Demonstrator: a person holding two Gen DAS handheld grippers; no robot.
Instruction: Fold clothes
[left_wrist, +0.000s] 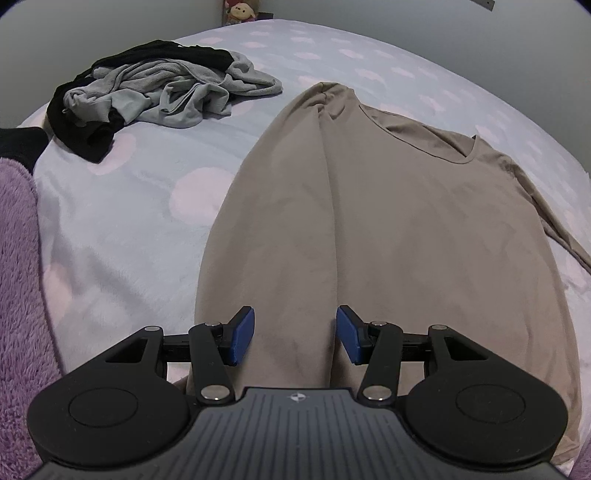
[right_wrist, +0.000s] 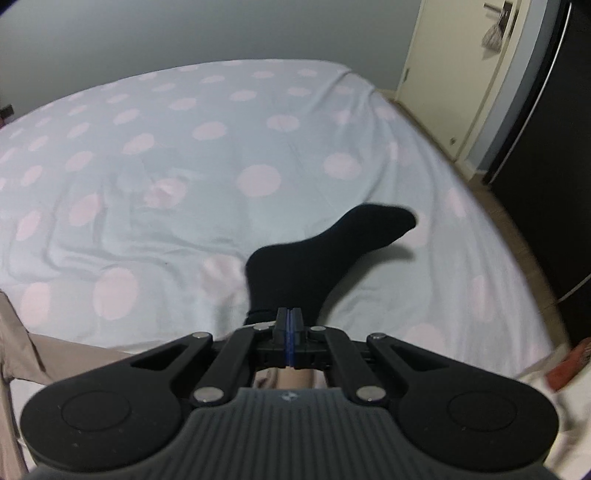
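Left wrist view shows us our left gripper (left_wrist: 295, 334) with its blue pads (left_wrist: 242, 334) spread wide apart, hovering over the near hem of a beige long-sleeved shirt (left_wrist: 369, 221). Nothing sits between the jaws; we cannot tell whether the pads touch the cloth below them. The shirt lies flat on the bed (left_wrist: 129, 229), its neckline toward 1 o'clock and one sleeve trailing off toward 3 o'clock. The left side of the shirt is folded inward, leaving a long crease that runs from 12 o'clock down toward the gripper. At 10 o'clock, well apart from the shirt, we see a crumpled pile of grey and black clothes (left_wrist: 159, 96). A purple fleece blanket (left_wrist: 18, 277) fills the edge at 9 o'clock, and a soft toy (left_wrist: 242, 11) sits by the wall at 12 o'clock.

Right wrist view shows our right gripper (right_wrist: 290, 317) pressed together, pinching the cuff of a black sock (right_wrist: 325, 251). The sock extends away from the jaws toward 1 o'clock over the polka-dot bed cover. A strip of the beige shirt shows at 8 o'clock, and a cream door (right_wrist: 454, 74) stands at 2 o'clock.
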